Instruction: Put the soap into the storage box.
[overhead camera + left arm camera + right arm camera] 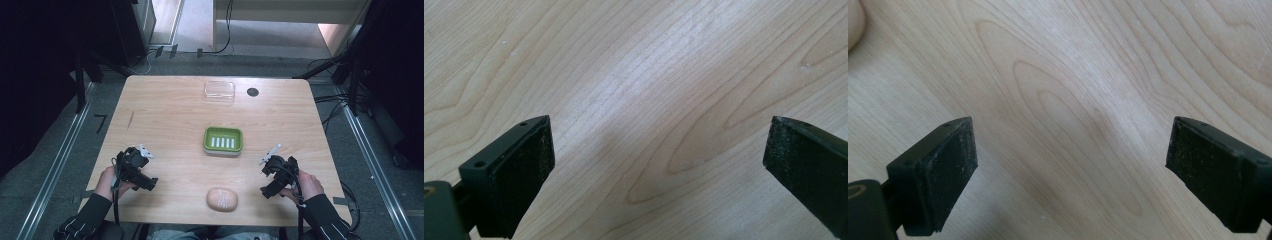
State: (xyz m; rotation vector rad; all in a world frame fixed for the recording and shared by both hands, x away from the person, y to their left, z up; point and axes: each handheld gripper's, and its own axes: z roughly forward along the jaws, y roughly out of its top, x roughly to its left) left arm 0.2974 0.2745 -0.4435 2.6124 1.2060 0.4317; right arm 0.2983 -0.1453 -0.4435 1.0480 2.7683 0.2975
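Pale pink oval soap bar point(222, 199) lies on the light wooden worktop point(170, 120) near its front edge, between the left gripper point(659, 150) and right gripper point(1070, 150), nearer the right; both have fingers spread wide, grasping nothing. Beyond it sits a green ribbed soap dish point(223, 140), farther back a clear plastic lid point(219, 91).

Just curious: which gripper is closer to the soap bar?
The right gripper. It sits just right of the soap bar, jaws open. The left gripper is farther off on the soap's left, also open and empty.
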